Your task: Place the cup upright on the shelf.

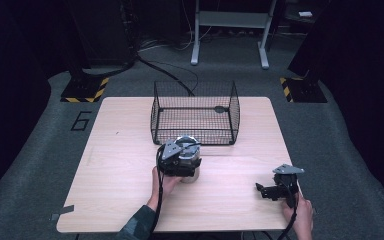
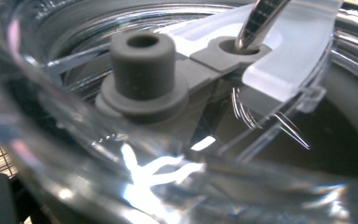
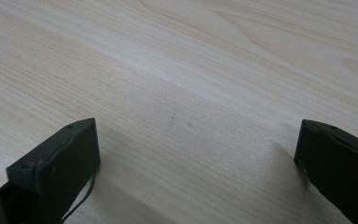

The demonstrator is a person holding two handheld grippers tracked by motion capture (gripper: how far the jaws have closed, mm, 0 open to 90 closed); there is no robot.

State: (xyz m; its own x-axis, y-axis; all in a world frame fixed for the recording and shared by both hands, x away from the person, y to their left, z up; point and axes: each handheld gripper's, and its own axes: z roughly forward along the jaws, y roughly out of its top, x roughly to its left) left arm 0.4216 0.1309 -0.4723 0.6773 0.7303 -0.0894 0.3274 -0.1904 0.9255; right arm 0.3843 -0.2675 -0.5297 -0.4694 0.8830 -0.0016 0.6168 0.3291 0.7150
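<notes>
One jar (image 1: 190,170) is what we are working on: it stands on the worktop (image 1: 120,165) near the middle, just near of the wire basket (image 1: 195,112), and our left gripper (image 1: 180,159) sits right over its top. In the left gripper view we look straight into a clear lid (image 2: 121,177) with a grey plug (image 2: 142,70) and a wire clasp (image 2: 256,23) through a grey tab, all very close to the lens. We cannot tell whether the left jaws have closed on the jar or lid, since they are hidden there and under the gripper body in the high view.

We judge the jar to be stiff, smooth and slippery, likely glass or hard clear plastic, so breakable if dropped and fairly heavy for its size. The lid rim looks like the safest place to take hold, with the jaws on opposite sides, well clear of the clasp and plug, which could flex or pop loose.

Our right gripper (image 1: 280,190) rests low over bare worktop at the near right, well apart from the jar, its jaws spread wide and holding nothing.
</notes>
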